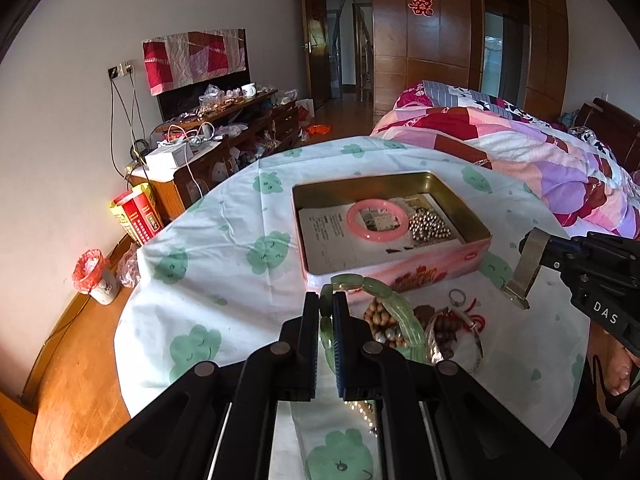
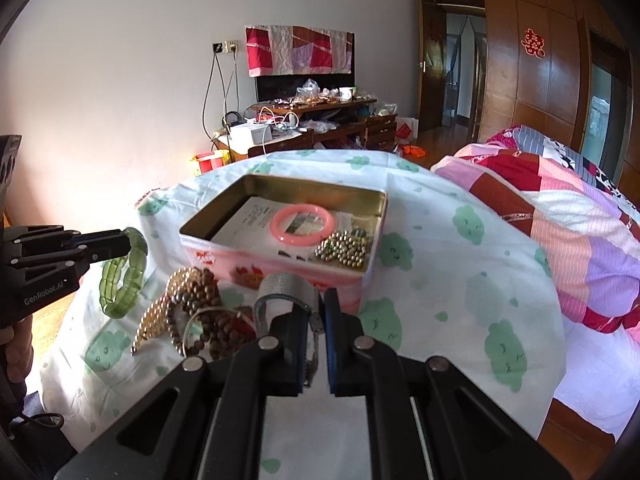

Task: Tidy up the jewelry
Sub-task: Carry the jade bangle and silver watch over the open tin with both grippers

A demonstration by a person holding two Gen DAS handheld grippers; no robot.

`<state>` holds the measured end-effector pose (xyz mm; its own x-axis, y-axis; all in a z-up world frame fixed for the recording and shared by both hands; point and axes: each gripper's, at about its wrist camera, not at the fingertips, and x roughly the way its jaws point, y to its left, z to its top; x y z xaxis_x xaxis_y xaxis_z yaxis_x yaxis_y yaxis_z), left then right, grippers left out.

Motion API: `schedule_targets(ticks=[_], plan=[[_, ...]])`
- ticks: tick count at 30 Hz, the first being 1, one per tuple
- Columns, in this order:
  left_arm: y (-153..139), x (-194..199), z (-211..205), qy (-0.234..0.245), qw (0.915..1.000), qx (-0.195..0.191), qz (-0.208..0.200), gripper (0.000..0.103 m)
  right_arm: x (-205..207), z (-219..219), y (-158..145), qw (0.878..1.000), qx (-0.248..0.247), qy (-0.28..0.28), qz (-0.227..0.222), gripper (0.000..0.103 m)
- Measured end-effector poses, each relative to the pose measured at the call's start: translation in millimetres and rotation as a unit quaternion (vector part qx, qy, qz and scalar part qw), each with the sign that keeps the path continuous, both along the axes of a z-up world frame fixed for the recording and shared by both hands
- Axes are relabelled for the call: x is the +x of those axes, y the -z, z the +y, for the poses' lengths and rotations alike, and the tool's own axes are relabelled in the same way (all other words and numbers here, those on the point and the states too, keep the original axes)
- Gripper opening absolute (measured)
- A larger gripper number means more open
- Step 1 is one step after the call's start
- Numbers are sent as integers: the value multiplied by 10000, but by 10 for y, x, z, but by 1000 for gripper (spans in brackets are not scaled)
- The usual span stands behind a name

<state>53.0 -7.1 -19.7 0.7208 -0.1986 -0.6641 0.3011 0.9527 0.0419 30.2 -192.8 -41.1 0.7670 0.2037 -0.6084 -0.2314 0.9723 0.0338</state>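
tin (image 1: 400, 268) lies just ahead of both; left gripper (image 1: 326, 308) clenched on green bracelet (image 1: 396, 308), right gripper (image 2: 318, 312) grasping mesh band (image 2: 280, 286), equally near.

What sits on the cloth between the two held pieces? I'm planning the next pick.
In the right wrist view, a heap of wooden-bead and pearl strands lies between the green bracelet and the mesh band.

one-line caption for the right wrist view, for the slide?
Right tongs grip a mesh metal band; left tongs hold a green bracelet beside the open tin.
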Motion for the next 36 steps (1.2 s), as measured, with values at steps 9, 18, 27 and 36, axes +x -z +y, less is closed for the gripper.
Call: schedule_targets(ticks=[9,18,27,36], plan=[[-214,234,-93,-4,9996,182,-204,5,197,-14,-207,9998,-103,13,-174,10],[-315,544,-184,-74,9992,292,-269,5,467,30,-330,9994,-201,43,-263,10],[-272,825,-276,-105,9991,382,-147,5,730,58,-352,9993,-309,67,-221,10],[-97,1047,-376,-110,9990,432,89,5,897,77,-265,9990,-418,121,-103,10]])
